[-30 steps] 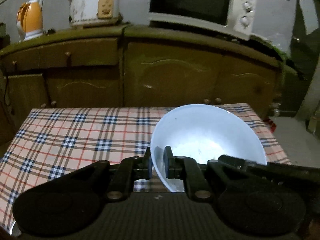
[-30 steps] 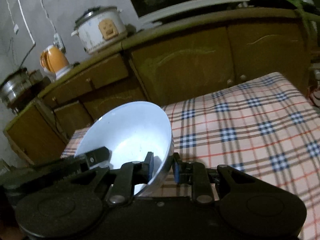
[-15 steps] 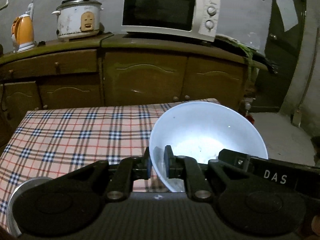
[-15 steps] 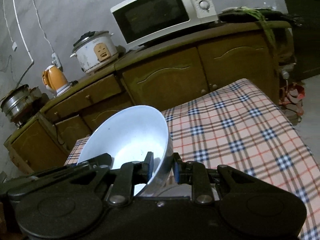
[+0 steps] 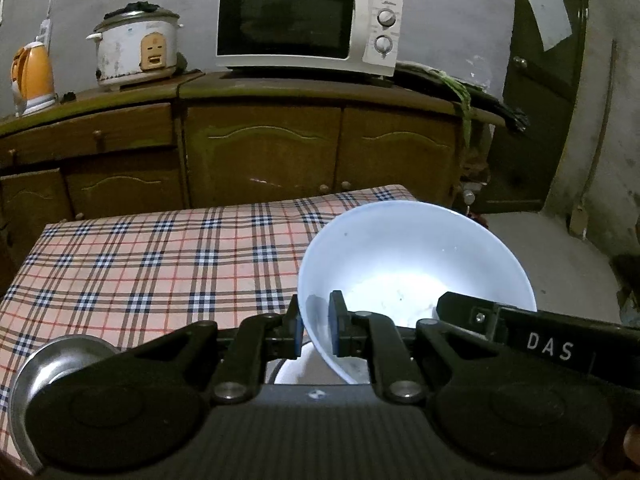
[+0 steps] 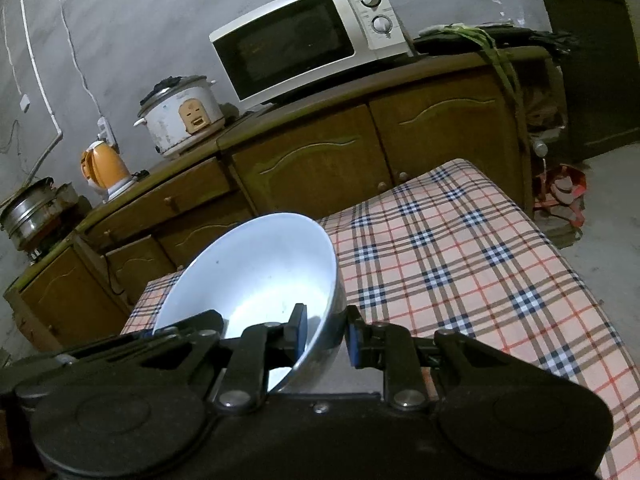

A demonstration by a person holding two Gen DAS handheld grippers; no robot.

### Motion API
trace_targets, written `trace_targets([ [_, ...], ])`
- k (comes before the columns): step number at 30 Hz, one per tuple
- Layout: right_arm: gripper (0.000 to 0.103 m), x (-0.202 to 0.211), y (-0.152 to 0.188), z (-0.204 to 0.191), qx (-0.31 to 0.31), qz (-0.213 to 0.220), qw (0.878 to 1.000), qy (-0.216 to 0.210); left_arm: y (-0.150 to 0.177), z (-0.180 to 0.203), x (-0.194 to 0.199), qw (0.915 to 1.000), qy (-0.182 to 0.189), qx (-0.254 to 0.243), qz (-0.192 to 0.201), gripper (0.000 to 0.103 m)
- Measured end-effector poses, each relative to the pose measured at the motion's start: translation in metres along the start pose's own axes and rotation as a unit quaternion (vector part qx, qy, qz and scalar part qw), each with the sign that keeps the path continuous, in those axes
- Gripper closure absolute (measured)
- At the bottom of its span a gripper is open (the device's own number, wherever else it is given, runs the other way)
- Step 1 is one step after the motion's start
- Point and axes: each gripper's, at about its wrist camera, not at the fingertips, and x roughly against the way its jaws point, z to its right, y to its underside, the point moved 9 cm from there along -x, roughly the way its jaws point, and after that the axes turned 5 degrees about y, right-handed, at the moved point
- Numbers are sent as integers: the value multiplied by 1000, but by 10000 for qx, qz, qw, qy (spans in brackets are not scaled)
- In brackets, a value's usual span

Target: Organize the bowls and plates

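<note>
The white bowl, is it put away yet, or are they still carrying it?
Still being carried. The white bowl is held tilted above the checked table, with the left gripper and right gripper each clamped on its rim. Nothing shows as finished. A metal bowl sits at the near table edge, and another white dish lies below, both unstacked.

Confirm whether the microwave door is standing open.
No: in the left wrist view the microwave on the wooden cabinet has its dark door flush with the front, shut.
</note>
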Motion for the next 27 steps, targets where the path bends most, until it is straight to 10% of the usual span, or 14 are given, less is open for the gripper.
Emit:
trace_targets([
  [27,76,-10,36,16,-96,-304,9994,134,38,0,-11,9991,120,36,-399,90],
])
